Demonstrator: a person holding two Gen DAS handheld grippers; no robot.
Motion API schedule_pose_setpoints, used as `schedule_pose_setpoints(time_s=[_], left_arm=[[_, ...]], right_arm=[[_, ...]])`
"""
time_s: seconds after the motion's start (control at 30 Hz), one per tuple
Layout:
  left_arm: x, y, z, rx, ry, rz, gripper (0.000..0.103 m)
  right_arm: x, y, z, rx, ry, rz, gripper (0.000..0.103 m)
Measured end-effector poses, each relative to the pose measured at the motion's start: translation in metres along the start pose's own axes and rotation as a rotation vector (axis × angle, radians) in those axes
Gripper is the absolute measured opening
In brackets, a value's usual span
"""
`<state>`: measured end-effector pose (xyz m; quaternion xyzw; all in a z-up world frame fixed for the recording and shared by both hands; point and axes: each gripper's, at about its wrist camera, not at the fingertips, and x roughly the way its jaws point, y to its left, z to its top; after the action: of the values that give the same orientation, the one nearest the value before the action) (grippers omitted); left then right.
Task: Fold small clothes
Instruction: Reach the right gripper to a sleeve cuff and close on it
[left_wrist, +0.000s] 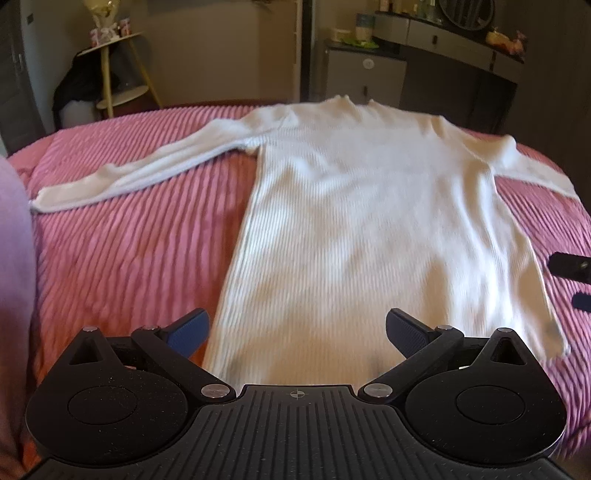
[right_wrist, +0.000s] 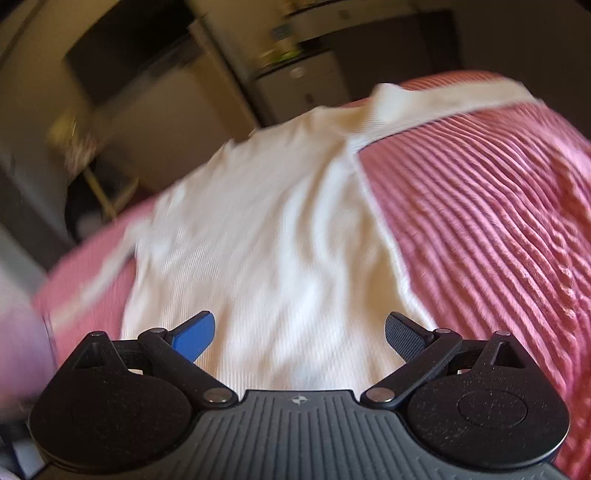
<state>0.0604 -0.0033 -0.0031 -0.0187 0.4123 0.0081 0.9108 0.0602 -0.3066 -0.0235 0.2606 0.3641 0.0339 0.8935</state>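
One white ribbed sweater lies flat on a pink corded bedspread, collar toward the far edge of the bed and hem nearest the cameras. Seen from the left wrist, its left sleeve stretches out sideways over the spread, and the other sleeve runs off toward the right. Beyond the sweater's collar the room is dim: a yellow-legged side table with small ornaments stands to the far left, a small white cabinet sits behind the collar, and a dark dresser is to its right.

Left gripper hovers over the sweater's hem with its blue-padded fingers spread wide, holding nothing; whether they touch the cloth cannot be told. Right gripper is likewise wide apart and empty, over the hem on the sweater's right half, its view tilted and blurred. Part of the right gripper shows at the right edge of the left-wrist view, beside the sweater's right side seam.
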Motion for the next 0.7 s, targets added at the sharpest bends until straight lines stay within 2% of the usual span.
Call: schedule_pose_setpoints(time_s=[0.07,0.13,0.23,0.3,0.33,0.4,0.43,0.5,0.6,0.7], left_arm=[[0.012,-0.006,0.013,-0.022,-0.018,0.000,0.103],[0.027,-0.013,0.026,-0.047,-0.030,-0.002,0.103],[0.056,-0.025,0.043,-0.087,-0.039,0.007,0.103],[0.078,-0.033,0.051,-0.113,-0.038,0.016,0.103],[0.087,-0.037,0.054,-0.124,-0.043,0.020,0.103],[0.107,-0.045,0.059,-0.138,-0.049,0.030,0.103],[0.115,-0.050,0.060,-0.131,-0.055,0.037,0.103],[0.129,-0.061,0.062,-0.091,-0.075,0.068,0.103],[0.143,-0.071,0.058,-0.038,-0.131,0.126,0.103],[0.149,-0.068,0.049,-0.031,-0.187,0.123,0.103]], right_arm=[[0.006,-0.020,0.013,0.093,-0.021,0.034,0.096],[0.014,-0.036,0.028,0.157,-0.038,0.041,0.089],[0.024,-0.060,0.055,0.175,-0.079,0.001,0.071],[0.032,-0.077,0.075,0.181,-0.105,-0.013,0.051],[0.036,-0.085,0.084,0.182,-0.120,-0.017,0.049],[0.045,-0.105,0.107,0.175,-0.156,-0.052,0.038],[0.049,-0.114,0.117,0.179,-0.167,-0.069,0.036],[0.056,-0.138,0.140,0.210,-0.206,-0.098,0.026],[0.065,-0.179,0.175,0.315,-0.274,-0.115,0.025],[0.079,-0.221,0.207,0.421,-0.330,-0.172,0.026]])
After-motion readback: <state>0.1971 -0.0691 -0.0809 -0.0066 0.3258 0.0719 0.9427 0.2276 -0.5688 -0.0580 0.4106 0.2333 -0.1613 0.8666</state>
